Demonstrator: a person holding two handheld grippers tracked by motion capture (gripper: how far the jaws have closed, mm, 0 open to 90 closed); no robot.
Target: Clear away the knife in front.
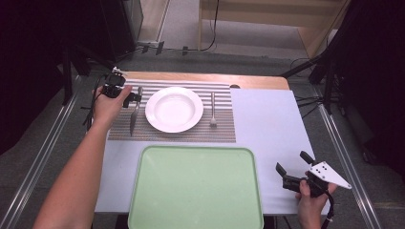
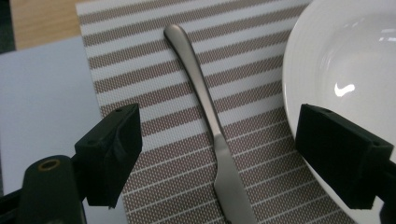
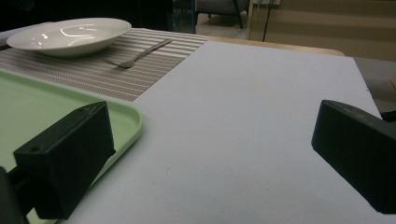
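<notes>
Knife (image 2: 211,122) on striped placemat (image 2: 154,70), between wide-open jaws of left gripper (image 2: 219,154), untouched; white plate (image 2: 327,60) beside; right gripper (image 1: 295,168) open, empty, over desk (image 1: 267,124)

White plate (image 1: 174,109) centre of striped placemat (image 1: 191,133), fork (image 1: 213,109) to its right — green tray (image 1: 196,188) nr front edge.
</notes>
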